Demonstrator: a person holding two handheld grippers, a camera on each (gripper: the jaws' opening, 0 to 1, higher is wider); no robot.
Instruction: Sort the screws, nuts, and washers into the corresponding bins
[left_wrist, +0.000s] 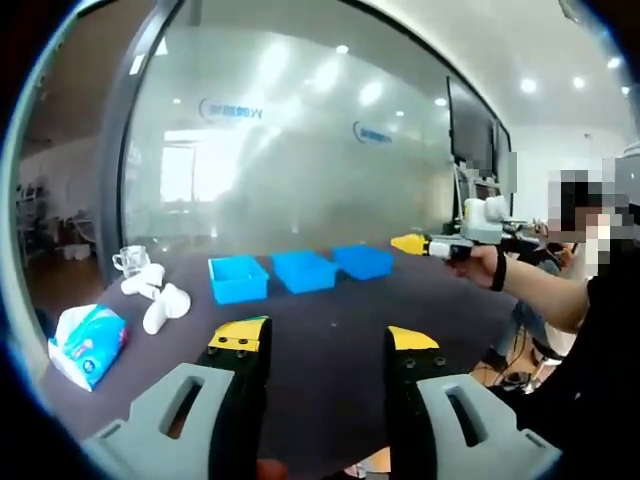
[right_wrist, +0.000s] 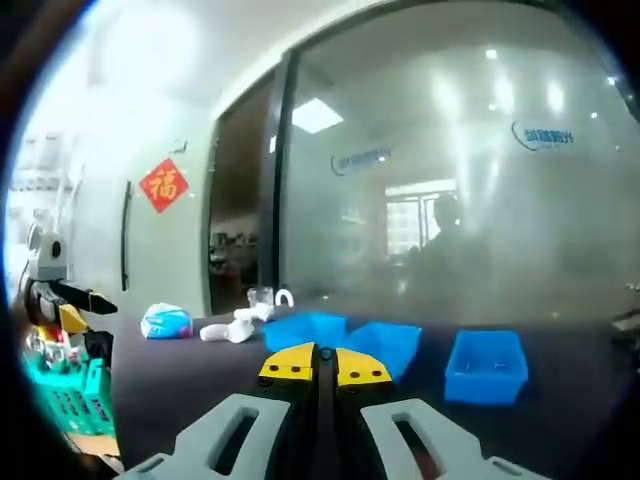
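Three blue bins stand in a row on the dark table (left_wrist: 340, 330): one at the left (left_wrist: 238, 278), one in the middle (left_wrist: 303, 270) and one at the right (left_wrist: 363, 261). My left gripper (left_wrist: 326, 340) hovers low over the table's near side, jaws wide open with nothing between them. The right gripper (left_wrist: 410, 243) comes in from the right above the bins, held in a person's hand. In the right gripper view my right gripper (right_wrist: 325, 366) has its yellow-tipped jaws pressed together, and I see nothing held in them. Beyond them sit the bins (right_wrist: 305, 328), (right_wrist: 390, 342), (right_wrist: 487, 365).
A tissue pack (left_wrist: 88, 342), white plastic pieces (left_wrist: 155, 297) and a glass cup (left_wrist: 130, 260) lie at the table's left end. A person (left_wrist: 600, 300) sits at the right. A teal crate (right_wrist: 70, 400) stands at the left. Glass walls rise behind.
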